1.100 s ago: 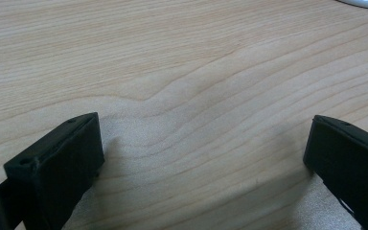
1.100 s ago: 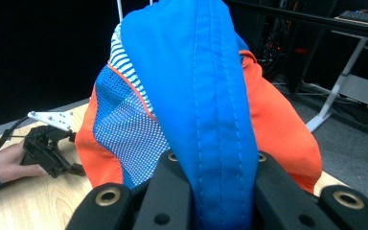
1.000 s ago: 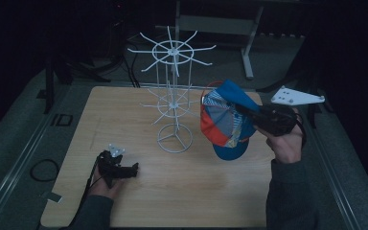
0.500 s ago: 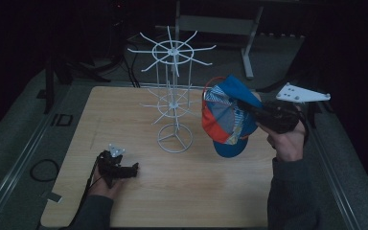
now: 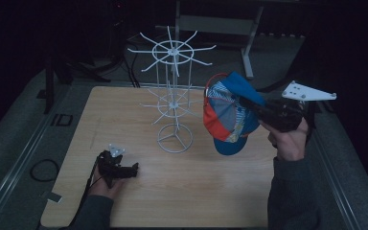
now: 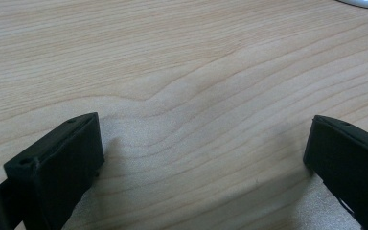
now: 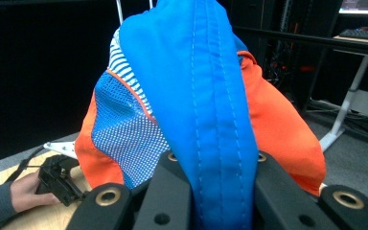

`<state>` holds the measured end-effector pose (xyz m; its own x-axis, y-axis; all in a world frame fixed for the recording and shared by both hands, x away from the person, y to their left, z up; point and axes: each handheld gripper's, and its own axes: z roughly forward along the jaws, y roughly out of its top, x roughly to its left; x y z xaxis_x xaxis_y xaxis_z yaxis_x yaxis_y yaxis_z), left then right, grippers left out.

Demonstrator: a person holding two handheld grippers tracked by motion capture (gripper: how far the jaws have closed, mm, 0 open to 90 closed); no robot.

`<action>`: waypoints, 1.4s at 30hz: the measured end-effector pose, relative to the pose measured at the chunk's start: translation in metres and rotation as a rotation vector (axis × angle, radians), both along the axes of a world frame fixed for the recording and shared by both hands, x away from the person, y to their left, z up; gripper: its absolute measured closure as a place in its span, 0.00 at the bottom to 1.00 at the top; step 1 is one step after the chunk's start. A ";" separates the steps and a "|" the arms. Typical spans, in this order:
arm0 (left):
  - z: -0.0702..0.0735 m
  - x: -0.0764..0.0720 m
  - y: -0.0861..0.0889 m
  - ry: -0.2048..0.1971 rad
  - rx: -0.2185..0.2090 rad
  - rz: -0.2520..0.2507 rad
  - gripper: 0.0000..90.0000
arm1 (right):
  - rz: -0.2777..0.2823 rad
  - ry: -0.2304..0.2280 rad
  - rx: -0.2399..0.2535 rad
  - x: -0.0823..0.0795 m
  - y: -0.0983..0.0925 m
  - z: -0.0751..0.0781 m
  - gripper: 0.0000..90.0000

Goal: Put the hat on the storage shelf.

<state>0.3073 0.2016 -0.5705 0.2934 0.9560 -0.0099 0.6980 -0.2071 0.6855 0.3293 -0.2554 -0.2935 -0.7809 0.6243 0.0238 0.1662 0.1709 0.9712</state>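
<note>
Cap [image 5: 230, 112] hangs above the right side of the desk [image 5: 220, 191], clamped by the right tool [image 5: 249, 105]. In the right gripper view the tool's black jaws press from both sides on a blue stitched fold of the cap [image 7: 206, 96], with orange panels and blue mesh spreading out beyond them. In the high view the cap is tilted, its blue brim pointing down toward the desk without touching it, just right of the white wire rack [image 5: 172, 96]. The rack stands upright at the desk's middle on a ring base, with two tiers of spokes. The right hand [image 5: 287, 141] grips the tool from below. The left tool [image 5: 132, 168] rests low at the desk's near left, held by the left hand [image 5: 106, 184]; its jaws stand wide apart over bare wood [image 6: 196, 96], holding nothing.
</note>
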 end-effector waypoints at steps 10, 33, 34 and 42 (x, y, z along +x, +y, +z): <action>0.000 0.000 0.000 0.000 0.000 0.000 0.00 | 0.003 -0.014 0.015 -0.001 -0.001 0.006 0.97; 0.000 0.000 0.000 0.000 0.000 0.000 0.00 | 0.022 -0.052 0.064 -0.003 -0.002 0.019 0.97; 0.000 0.000 0.000 0.000 0.000 0.000 0.00 | 0.023 -0.055 0.067 -0.003 -0.002 0.020 0.97; 0.000 0.000 0.000 0.000 0.000 0.000 0.00 | 0.052 -0.073 0.114 -0.004 -0.002 0.029 0.97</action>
